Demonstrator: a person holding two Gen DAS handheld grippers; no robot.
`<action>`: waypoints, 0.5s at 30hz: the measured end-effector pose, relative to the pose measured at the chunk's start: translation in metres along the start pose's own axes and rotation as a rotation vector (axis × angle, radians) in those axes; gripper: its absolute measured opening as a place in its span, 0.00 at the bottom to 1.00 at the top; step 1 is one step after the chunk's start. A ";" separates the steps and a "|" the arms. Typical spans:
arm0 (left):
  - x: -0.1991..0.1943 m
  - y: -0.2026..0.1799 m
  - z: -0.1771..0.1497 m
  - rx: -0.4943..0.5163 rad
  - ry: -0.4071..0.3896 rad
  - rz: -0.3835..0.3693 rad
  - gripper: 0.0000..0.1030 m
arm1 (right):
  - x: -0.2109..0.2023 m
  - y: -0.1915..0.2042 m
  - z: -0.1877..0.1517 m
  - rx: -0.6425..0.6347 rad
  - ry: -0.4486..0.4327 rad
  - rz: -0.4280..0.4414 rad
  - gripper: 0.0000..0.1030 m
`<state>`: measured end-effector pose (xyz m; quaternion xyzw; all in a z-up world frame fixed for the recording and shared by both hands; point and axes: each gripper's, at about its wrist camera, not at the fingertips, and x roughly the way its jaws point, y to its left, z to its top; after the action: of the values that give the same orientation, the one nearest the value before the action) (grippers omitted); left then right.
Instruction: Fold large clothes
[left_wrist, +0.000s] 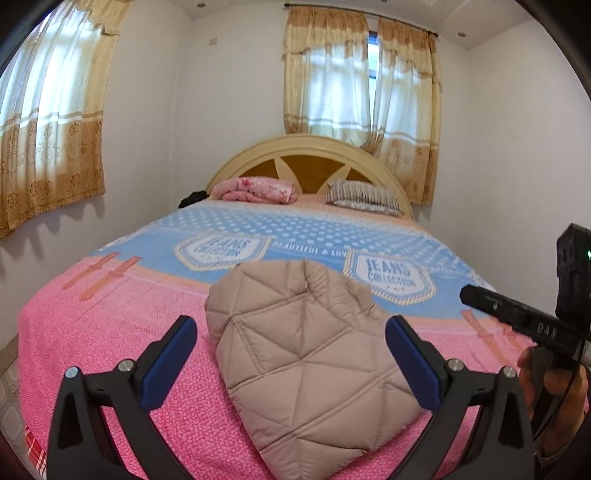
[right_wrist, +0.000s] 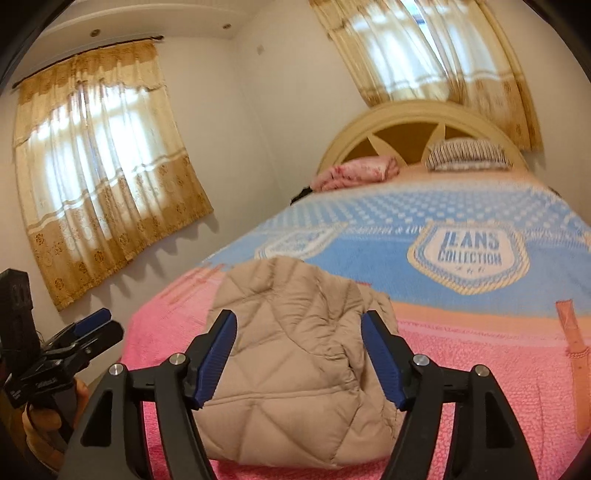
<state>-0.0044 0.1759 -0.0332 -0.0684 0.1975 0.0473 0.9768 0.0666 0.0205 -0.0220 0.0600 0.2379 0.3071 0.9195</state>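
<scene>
- left wrist view: left tool (left_wrist: 291, 354) gapes wide above the folded beige jacket (left_wrist: 306, 365) on the bed (left_wrist: 110, 332).
- right tool (right_wrist: 299, 354) also spread apart, gripping nothing.

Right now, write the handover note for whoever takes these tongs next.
Left tongs: open, empty, above the near end of the bed.
Right tongs: open, empty, also clear of the fabric.
Beige quilted jacket: lies folded in a compact bundle on the pink end of the bedspread, touched by neither tool.
Done: the jacket looks folded.
Left: perhaps tidy the top edge, which looks rumpled; no other garment awaiting folding is visible.
</scene>
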 end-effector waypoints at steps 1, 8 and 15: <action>-0.003 0.000 0.002 0.001 -0.009 -0.002 1.00 | -0.006 0.005 0.001 -0.016 -0.010 -0.002 0.70; -0.011 -0.002 0.005 0.009 -0.045 -0.011 1.00 | -0.022 0.028 0.001 -0.070 -0.034 0.002 0.73; -0.013 0.002 0.006 0.000 -0.054 -0.013 1.00 | -0.023 0.038 0.000 -0.088 -0.037 0.018 0.73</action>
<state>-0.0147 0.1780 -0.0229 -0.0685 0.1707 0.0427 0.9820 0.0299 0.0370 -0.0031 0.0275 0.2065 0.3240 0.9228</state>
